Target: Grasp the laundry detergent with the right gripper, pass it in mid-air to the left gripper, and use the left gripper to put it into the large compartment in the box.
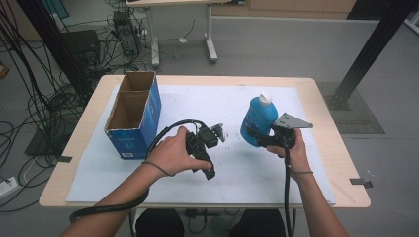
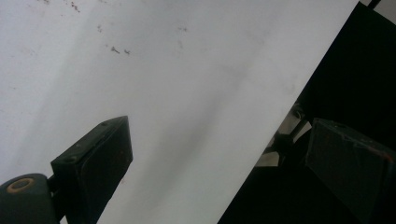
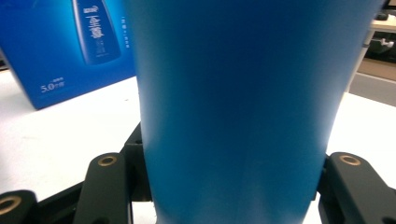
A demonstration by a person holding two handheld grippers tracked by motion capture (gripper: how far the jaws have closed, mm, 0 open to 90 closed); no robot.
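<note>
- From the high view, the right tongs (image 1: 264, 137) clamp a blue bottle (image 1: 258, 118) with a white cap, at about three o'clock on the desk (image 1: 326, 148); the bottle leans, its cap pointing toward one o'clock.
- The right gripper view adds what the high one cannot: the bottle's (image 3: 238, 112) smooth blue body sits squarely between the two black jaws, which press it from both sides.
- That same view catches the printed face of the blue cardboard box (image 3: 65, 46), at ten o'clock behind the bottle, with a bottle picture on it.
- In the high view, the box (image 1: 134, 116) stands at about nine o'clock on the desk, open at the top and split into two compartments; I see nothing in either one, though the far one's floor is partly hidden.
- The left tongs (image 1: 213, 136) hang near the middle of the desk, held in the left hand (image 1: 173, 153), just right of the box and well apart from the bottle.
- The left gripper view shows the left tongs' (image 2: 224, 163) jaws spread wide with nothing between them, over the white sheet (image 2: 187, 84) and its edge toward four o'clock.
- The sheet (image 1: 232, 173) covers most of the desk.
</note>
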